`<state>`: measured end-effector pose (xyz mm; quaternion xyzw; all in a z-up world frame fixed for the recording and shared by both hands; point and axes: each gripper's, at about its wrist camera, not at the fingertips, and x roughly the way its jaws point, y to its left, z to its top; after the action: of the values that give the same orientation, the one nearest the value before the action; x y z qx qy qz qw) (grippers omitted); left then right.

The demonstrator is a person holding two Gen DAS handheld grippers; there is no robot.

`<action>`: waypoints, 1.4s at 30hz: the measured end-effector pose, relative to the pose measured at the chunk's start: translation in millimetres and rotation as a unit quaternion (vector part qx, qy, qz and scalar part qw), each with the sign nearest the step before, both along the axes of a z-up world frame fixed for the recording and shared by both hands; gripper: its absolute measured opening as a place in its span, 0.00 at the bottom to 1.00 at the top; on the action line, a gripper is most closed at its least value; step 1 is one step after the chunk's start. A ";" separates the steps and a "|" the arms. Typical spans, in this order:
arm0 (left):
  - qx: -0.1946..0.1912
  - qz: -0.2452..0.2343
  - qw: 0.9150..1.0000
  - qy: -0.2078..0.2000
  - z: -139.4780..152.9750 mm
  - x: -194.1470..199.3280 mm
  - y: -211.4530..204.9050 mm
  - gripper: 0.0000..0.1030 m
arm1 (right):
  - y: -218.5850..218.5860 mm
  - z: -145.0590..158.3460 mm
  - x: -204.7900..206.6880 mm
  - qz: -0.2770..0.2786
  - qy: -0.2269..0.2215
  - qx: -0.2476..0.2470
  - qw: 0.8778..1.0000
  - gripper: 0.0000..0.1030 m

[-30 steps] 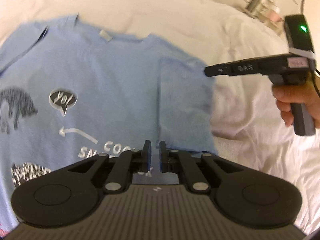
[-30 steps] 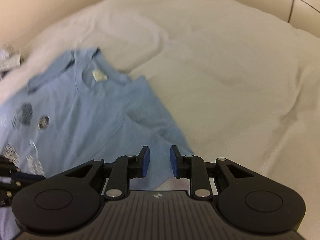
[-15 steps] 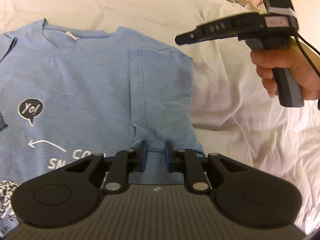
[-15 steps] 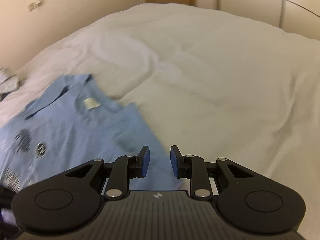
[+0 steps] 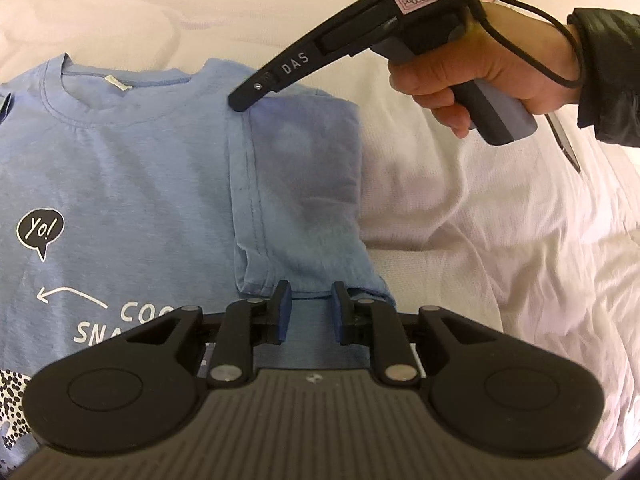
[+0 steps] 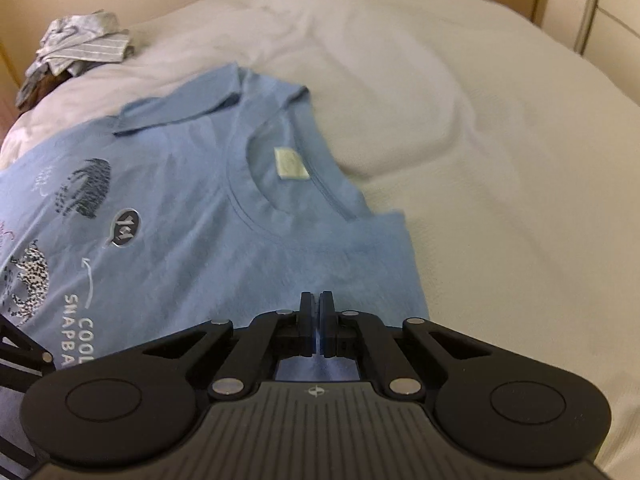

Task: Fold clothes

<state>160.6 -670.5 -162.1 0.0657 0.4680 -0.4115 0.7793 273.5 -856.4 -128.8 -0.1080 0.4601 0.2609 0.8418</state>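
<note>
One light blue T-shirt, printed front up, lies spread on the white bed; we see its collar label and the "Yo!" speech-bubble print. Its sleeve on our right side is folded inward over the chest, hem stitching showing.

Left gripper: we hold it low over the shirt, jaws released with a clear gap between the blue pads. The lower edge of the folded sleeve lies just ahead of the fingertips, with shirt fabric showing in the gap; we cannot tell whether the pads touch the cloth.

Right gripper: jaws clenched, pads nearly together. In the left view its tip rests at the shoulder, at the top of the folded sleeve, beside the collar. Blue fabric shows behind and below the pads in its own view, but we cannot tell whether any cloth is pinched. Our right hand grips the handle.

One pile of striped grey clothes sits at the far left of the bed, well apart from the shirt.
</note>
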 end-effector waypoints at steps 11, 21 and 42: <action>0.000 0.007 1.000 0.019 -3.7 6.1 2.1 0.17 | -43.7 23.5 -28.9 -0.153 -0.034 0.064 0.986 0.21; 0.012 0.002 1.000 0.023 -3.7 4.3 6.4 0.18 | -67.9 -12.4 -53.6 -0.200 0.009 0.046 0.979 0.31; 0.101 0.009 0.995 -0.006 71.0 -40.1 124.0 0.23 | -12.9 18.6 -184.1 -0.333 0.063 0.176 0.924 0.32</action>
<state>120.5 -546.4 -91.0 0.1424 0.5034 -0.3546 0.7749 89.4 -869.3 -110.2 0.2184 0.4682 0.0486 0.8548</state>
